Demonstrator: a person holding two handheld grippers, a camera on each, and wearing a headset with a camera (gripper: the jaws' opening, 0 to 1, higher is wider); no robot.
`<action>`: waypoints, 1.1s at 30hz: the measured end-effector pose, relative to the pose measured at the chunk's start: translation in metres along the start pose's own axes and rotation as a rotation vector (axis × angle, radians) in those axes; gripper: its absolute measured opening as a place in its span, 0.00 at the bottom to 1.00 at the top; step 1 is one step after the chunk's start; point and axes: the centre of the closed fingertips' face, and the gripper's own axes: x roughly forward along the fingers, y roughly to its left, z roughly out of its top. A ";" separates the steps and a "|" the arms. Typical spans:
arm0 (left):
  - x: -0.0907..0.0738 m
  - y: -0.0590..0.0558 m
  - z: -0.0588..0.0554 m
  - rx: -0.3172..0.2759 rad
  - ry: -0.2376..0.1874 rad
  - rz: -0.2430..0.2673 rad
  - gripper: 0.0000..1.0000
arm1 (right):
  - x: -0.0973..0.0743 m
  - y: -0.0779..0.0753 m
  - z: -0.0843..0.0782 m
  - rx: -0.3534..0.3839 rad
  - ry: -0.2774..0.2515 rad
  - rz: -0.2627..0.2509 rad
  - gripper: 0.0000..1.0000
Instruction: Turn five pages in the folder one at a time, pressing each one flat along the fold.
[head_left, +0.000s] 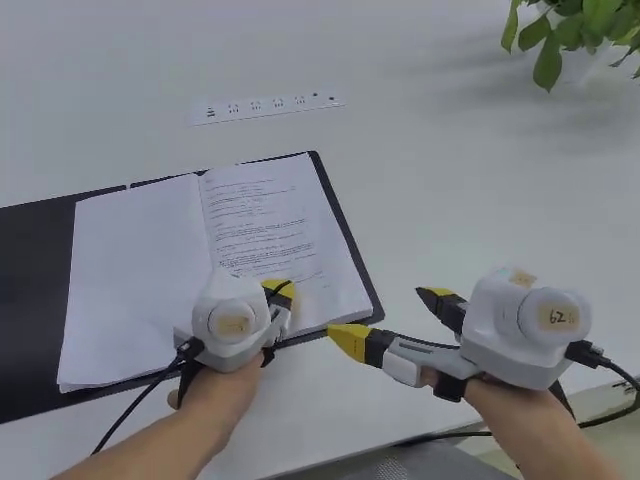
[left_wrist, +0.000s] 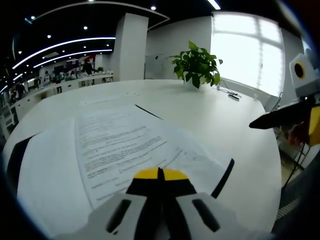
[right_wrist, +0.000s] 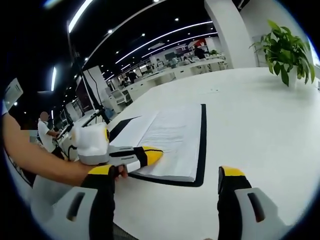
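The black folder (head_left: 345, 235) lies open on the white table, a blank page (head_left: 135, 270) on its left and a printed page (head_left: 270, 230) on its right. My left gripper (head_left: 277, 293) is shut, its yellow tips resting low on the printed page (left_wrist: 125, 140), close to the fold. The left gripper (left_wrist: 160, 174) has nothing visible between its jaws. My right gripper (head_left: 392, 318) is open and hovers just off the folder's near right corner, over bare table. In the right gripper view, the right gripper (right_wrist: 166, 172) faces the folder (right_wrist: 202, 145) and the left gripper (right_wrist: 147, 155).
A white power strip (head_left: 268, 105) lies beyond the folder. A potted plant (head_left: 570, 35) stands at the far right. The table's front edge (head_left: 400, 440) runs just under my hands, with cables trailing off it. People and desks show far behind.
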 end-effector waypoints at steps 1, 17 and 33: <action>0.000 0.001 0.000 -0.005 -0.001 0.001 0.00 | 0.003 0.000 0.000 -0.005 0.005 0.003 0.84; 0.000 0.001 0.000 0.000 0.006 -0.001 0.00 | 0.048 -0.006 0.009 0.017 -0.004 0.083 0.61; 0.000 0.001 -0.001 -0.012 0.004 -0.001 0.00 | 0.080 -0.019 0.000 0.100 0.045 0.117 0.53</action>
